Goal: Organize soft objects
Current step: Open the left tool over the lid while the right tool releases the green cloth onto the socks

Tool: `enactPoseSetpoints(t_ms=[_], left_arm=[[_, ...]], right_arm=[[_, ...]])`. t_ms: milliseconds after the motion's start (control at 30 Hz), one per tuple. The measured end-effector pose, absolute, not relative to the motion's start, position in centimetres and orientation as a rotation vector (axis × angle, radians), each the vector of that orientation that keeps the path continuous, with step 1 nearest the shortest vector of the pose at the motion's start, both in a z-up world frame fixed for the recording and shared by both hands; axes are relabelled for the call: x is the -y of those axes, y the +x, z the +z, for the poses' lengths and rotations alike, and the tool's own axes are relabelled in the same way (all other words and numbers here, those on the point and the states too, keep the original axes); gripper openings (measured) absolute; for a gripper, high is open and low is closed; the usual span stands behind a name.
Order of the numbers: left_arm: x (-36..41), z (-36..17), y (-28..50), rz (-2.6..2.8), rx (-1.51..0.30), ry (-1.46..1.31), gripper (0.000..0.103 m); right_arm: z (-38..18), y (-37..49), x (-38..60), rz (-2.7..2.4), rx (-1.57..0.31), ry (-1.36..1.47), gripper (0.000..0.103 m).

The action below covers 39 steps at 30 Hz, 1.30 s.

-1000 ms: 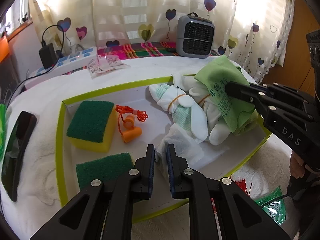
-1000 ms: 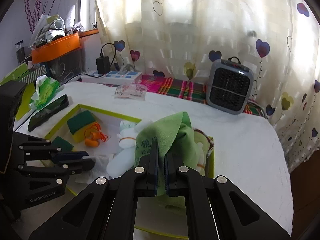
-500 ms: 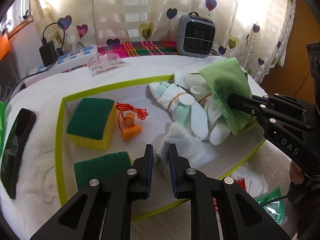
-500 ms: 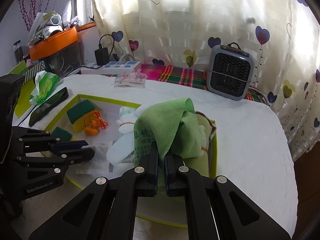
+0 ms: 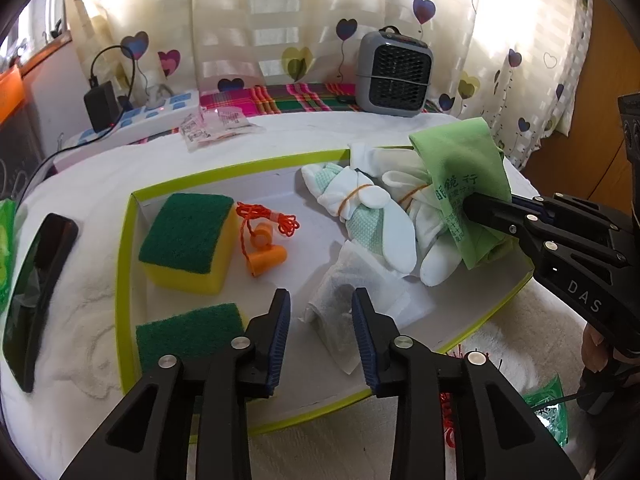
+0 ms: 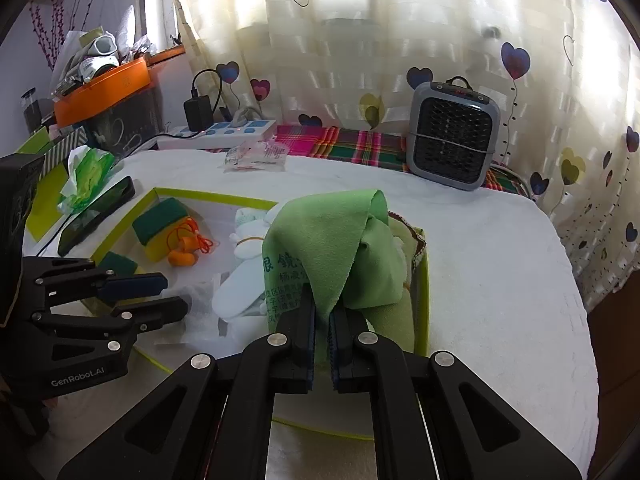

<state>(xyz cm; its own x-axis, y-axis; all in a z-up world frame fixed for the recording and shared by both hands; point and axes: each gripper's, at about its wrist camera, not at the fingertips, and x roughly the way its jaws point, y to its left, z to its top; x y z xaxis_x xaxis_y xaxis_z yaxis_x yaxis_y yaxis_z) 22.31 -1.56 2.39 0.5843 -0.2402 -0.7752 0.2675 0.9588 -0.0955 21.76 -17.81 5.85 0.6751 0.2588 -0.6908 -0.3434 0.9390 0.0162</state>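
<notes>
Soft things fill the shallow green-rimmed tray (image 5: 124, 248) in front of me on the white-covered table (image 6: 500, 264). Nearest to me, my left gripper (image 5: 321, 300) has just been opening; its blue pads now stand apart on either side of the crumpled white wipe (image 5: 348, 284), which lies loose on the tray floor between them, no longer pinched. Beside that gripper, at the tray's near left corner, lies a green scouring pad (image 5: 190, 330).

My right gripper (image 6: 321, 312) is clenched on the green cloth (image 6: 332, 248), which has printed characters on it and drapes up and over the fingertips, above the tray's right end. Under and beside the cloth sits the bundle of white gloves (image 5: 368, 216), tied with rubber bands.

Farther left in the tray, the orange earplugs (image 5: 266, 250) on their cord lie just beside a yellow sponge (image 5: 188, 240) with a green top.

Outside the tray, a dark phone (image 5: 38, 296) rests on the table to the left. Beyond the tray I see a plastic packet (image 5: 216, 124), a white power strip (image 6: 218, 134), a plaid cloth (image 6: 344, 142) and a small grey heater (image 6: 454, 136) against the heart-print curtain (image 6: 360, 40).
</notes>
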Motion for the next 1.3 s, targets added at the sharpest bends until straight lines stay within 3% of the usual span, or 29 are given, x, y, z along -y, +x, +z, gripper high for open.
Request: enactPoseSetpoints(t_ms=[167,300,400,1300], left_arm=[[1.5,2.5,22.1,-0.295,-0.898,0.033,0.034],[1.4,2.5,22.0,-0.293,-0.894,0.035,0.037],[1.3,2.7,21.8,-0.291,-0.891,0.036,0.038],[1.1,4.2,18.8,-0.270,-0.864,0.056,0.043]], right_arm=[[5.9,21.6,17.9,0.339,-0.757,-0.114,0.013],[6.0,21.3,18.0,0.342,-0.752,-0.107,0.031],[6.0,21.1,17.9,0.344,-0.748,-0.109,0.036],[7.4,18.3,18.8,0.340,-0.710,-0.072,0.041]])
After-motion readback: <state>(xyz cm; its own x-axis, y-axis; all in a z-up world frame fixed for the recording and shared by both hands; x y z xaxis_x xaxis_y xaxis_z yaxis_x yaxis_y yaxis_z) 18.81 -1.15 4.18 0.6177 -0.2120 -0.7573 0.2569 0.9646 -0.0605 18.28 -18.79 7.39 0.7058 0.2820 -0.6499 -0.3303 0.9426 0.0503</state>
